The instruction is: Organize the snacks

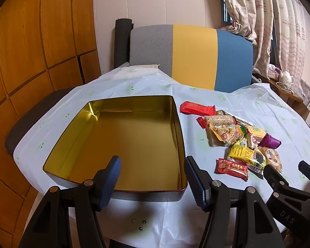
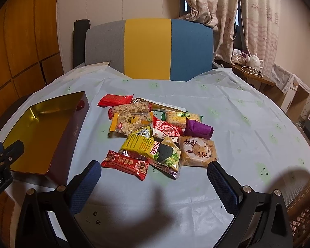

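An open, empty gold-lined tin (image 1: 124, 140) sits on the table's left; it also shows in the right wrist view (image 2: 41, 132). A pile of wrapped snacks (image 2: 155, 132) lies to its right, with a red packet (image 2: 126, 164) nearest and a purple one (image 2: 198, 128) at the right; the pile shows in the left wrist view (image 1: 239, 142) too. My left gripper (image 1: 152, 184) is open and empty over the tin's near edge. My right gripper (image 2: 154, 188) is open and empty just in front of the pile.
A pale blue tablecloth (image 2: 237, 124) covers the round table. A grey, yellow and blue chair back (image 2: 148, 49) stands behind it. A side table with a teapot (image 2: 255, 62) is at the far right. A wicker chair (image 2: 305, 210) is at the near right.
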